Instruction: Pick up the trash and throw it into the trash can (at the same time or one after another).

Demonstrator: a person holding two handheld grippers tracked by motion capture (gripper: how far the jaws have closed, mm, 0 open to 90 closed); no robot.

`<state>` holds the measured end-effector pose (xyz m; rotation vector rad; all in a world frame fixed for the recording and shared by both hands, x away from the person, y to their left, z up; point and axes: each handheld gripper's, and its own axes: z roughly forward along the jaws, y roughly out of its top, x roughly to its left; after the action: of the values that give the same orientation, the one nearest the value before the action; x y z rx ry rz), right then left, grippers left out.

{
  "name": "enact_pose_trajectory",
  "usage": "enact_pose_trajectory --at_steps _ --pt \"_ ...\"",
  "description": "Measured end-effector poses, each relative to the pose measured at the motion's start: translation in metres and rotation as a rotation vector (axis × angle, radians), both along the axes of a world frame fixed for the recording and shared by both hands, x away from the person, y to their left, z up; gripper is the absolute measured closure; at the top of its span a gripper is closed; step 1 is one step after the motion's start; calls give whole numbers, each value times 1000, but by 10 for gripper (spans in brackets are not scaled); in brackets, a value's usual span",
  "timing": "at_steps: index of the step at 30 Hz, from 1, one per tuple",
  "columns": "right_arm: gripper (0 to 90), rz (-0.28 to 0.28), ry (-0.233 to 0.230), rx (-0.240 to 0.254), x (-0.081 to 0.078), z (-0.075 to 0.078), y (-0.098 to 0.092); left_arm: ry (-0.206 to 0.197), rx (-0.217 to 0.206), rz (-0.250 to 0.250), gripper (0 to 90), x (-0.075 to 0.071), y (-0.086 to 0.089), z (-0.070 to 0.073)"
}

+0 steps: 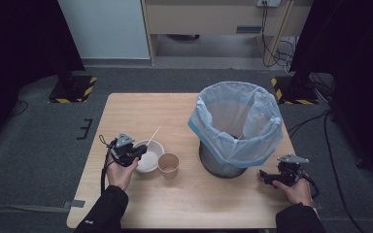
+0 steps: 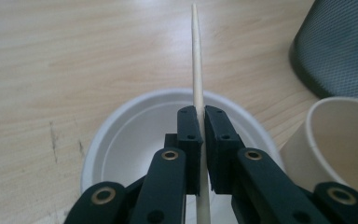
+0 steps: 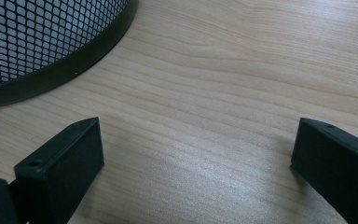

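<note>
- The left hand-held gripper is clamped tight on a thin wooden stick. Its jaws meet on the shaft with no gap to be seen, and the stick runs between them and out past the tips.
- In the high view the stick slants up and away from the white paper bowl. Its lower end sits over the bowl, beside the brown paper cup.
- The right hand-held gripper has its jaws spread wide and holds nothing. It rests low over the bench, just beside the foot of the mesh bin.
- Risk: the grip takes the stick on a narrow line. I judge that it may pivot or slide between the pads when lifted, since the long free end acts as a lever.
- Risk: the bowl is light and nothing holds it. Dragging the stick across its rim could tip it or push it into the cup, which stands close by.
- Risk: the bin carries a pale blue liner folded over its rim. A pointed stick dropped in at an angle could pierce the bag or catch on the fold and hang outside.
- Risk: the carry from the bowl to the bin passes over the cup. A low sweep of the stick could knock it over.
- Writing: no brand, label or lettering can be read on the bowl, cup, liner or either hand-held gripper. A small pale mark on the left sleeve is too small to read.
</note>
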<state>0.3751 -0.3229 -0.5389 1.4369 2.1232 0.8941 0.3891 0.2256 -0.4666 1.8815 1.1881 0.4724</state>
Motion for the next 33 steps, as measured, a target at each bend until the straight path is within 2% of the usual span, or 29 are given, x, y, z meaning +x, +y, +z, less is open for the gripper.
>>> enact_pose_trajectory --at_steps 1,3,8,13,22,27,33 --pt "25 0 0 0 0 0 0 -24 -13 -4 851 -2 2 6" --pt "25 0 0 0 0 0 0 -46 -27 -5 851 -5 3 11" --pt "25 0 0 0 0 0 0 -82 -51 -8 851 -9 5 22" --pt "25 0 0 0 0 0 0 -141 -88 -26 851 -14 4 39" --pt "25 0 0 0 0 0 0 -223 -123 -47 851 -24 1 65" --pt "24 0 0 0 0 0 0 -271 -159 -63 851 -30 -1 81" --pt "25 0 0 0 0 0 0 -324 -177 -81 851 -37 -3 97"
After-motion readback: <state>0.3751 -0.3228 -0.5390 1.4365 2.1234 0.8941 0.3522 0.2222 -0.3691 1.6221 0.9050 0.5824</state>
